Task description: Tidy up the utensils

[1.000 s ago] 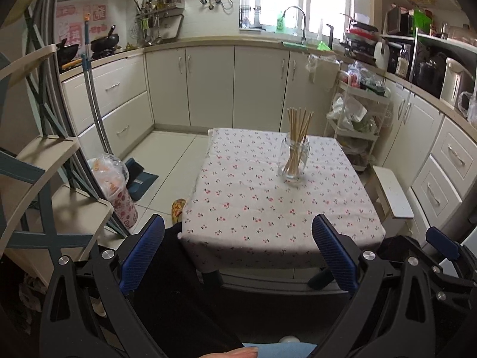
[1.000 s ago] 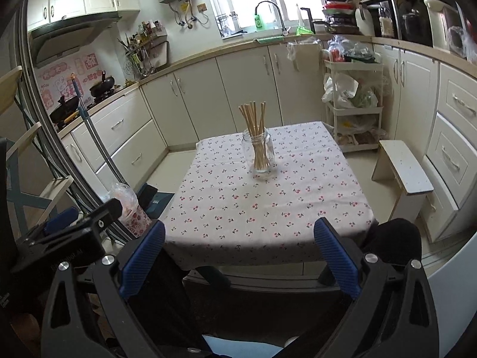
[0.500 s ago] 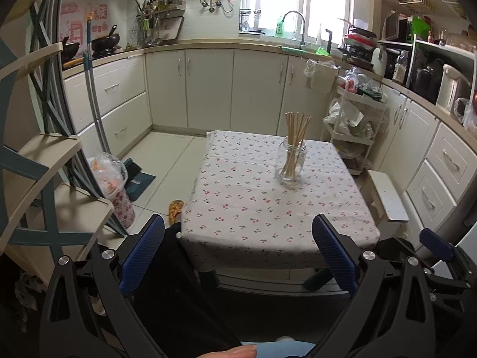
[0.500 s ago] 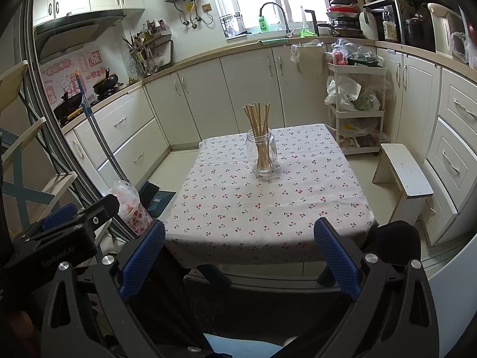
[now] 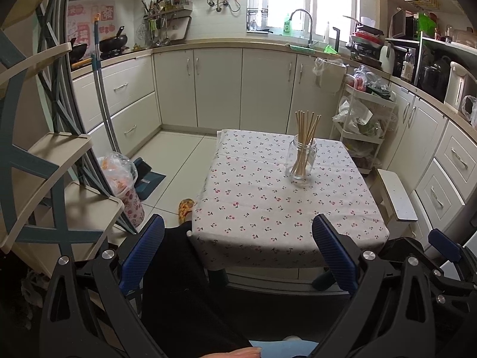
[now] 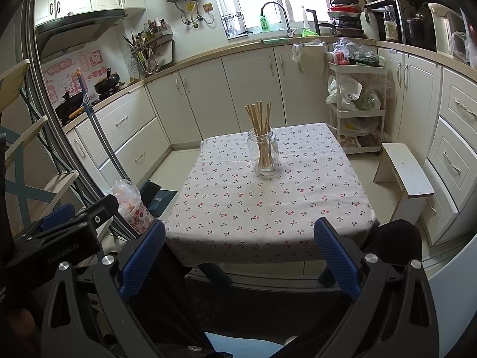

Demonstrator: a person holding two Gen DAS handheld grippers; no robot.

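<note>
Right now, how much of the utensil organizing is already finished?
Done: the chopsticks stand bundled in the glass jar on the table. In hand: nothing; left gripper and right gripper are open and empty. Left: no loose utensils show on the cloth.

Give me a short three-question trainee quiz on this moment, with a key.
1. True or false: the chopsticks stand in the glass jar.
2. What does the left gripper hold? A) a chopstick B) nothing C) the jar
3. Fill in: the jar stands on the table's ____-patterned cloth.

Key: 1 true. 2 B; its jaws are wide apart, short of the table, like the right gripper. 3 cherry.
</note>
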